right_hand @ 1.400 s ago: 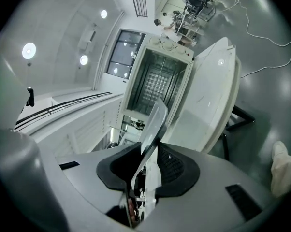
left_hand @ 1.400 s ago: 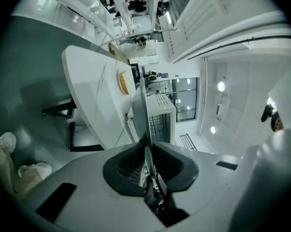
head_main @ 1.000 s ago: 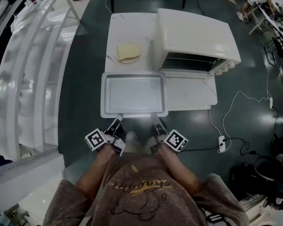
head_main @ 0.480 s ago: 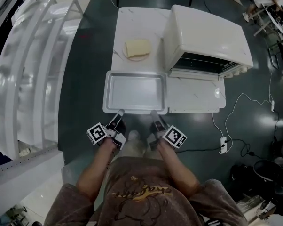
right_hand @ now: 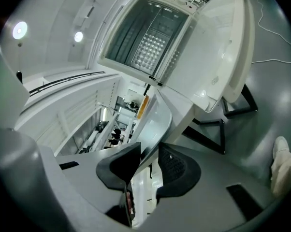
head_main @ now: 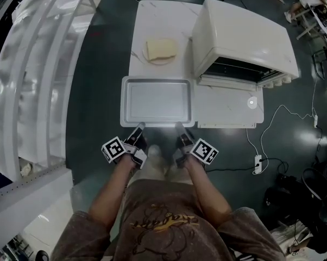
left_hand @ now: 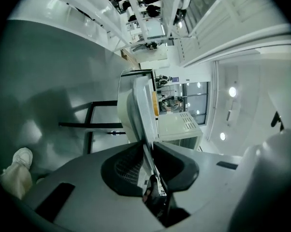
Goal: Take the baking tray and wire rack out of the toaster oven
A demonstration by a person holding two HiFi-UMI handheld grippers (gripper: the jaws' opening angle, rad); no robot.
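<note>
The empty metal baking tray (head_main: 157,101) lies flat over the near left corner of the white table (head_main: 228,110), with its left edge a little past the table's side. My left gripper (head_main: 139,128) and right gripper (head_main: 180,127) hold its near rim. In the left gripper view the thin rim (left_hand: 141,122) runs between the pads; these jaws have just opened a little. In the right gripper view the rim (right_hand: 157,120) also sits between the pads. The toaster oven (head_main: 245,37) stands open at the right, and its cavity (right_hand: 145,37) shows a grid pattern.
A slice of toast on a plate (head_main: 159,50) sits behind the tray. The oven door (right_hand: 218,57) hangs open over the table. A power strip (head_main: 257,161) and cable lie on the dark floor at the right. White shelving (head_main: 33,80) stands to the left.
The tray has come down to the table's near left corner with both grippers still on its near rim. It no longer sticks out over the front edge.
</note>
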